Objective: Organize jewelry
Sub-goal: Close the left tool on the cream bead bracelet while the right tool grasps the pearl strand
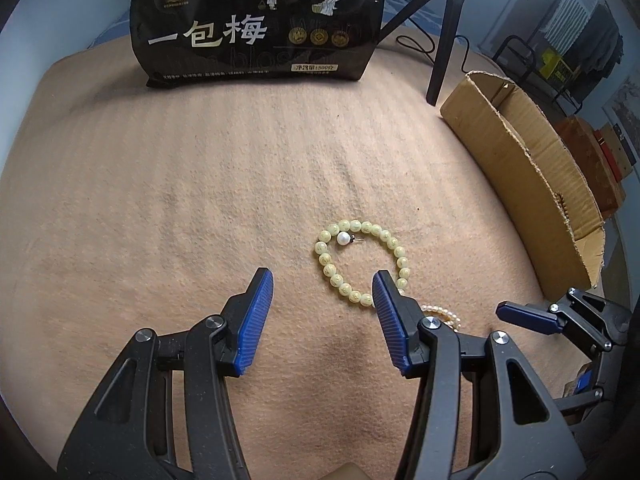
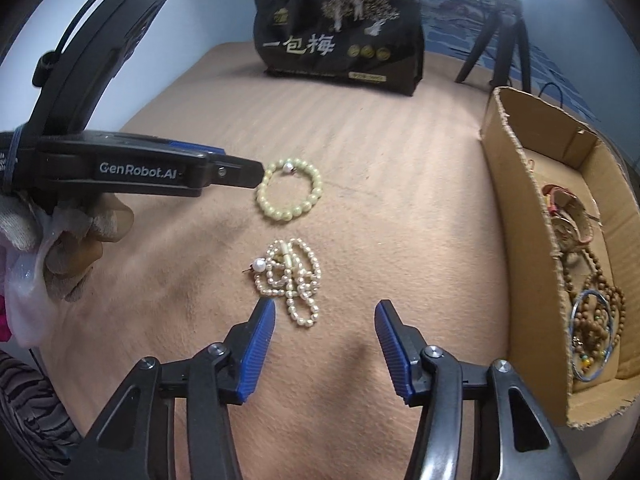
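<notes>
A pale yellow-green bead bracelet [image 1: 362,262] lies on the tan cloth, with a pearl stud earring [image 1: 344,238] inside its ring; it also shows in the right wrist view [image 2: 290,194]. My left gripper [image 1: 322,280] is open and empty, its right finger over the bracelet's near edge. A heap of small pearl strands [image 2: 292,276] with a second pearl stud [image 2: 259,266] lies just ahead of my right gripper [image 2: 325,310], which is open and empty. The heap is mostly hidden in the left wrist view [image 1: 442,314].
An open cardboard box [image 2: 516,216] at the right holds wooden bead strings, a watch and bangles [image 2: 592,328]. A black snack bag [image 1: 256,20] stands at the back. A black tripod [image 1: 444,40] stands behind the box. The left gripper's body [image 2: 136,168] reaches in from the left.
</notes>
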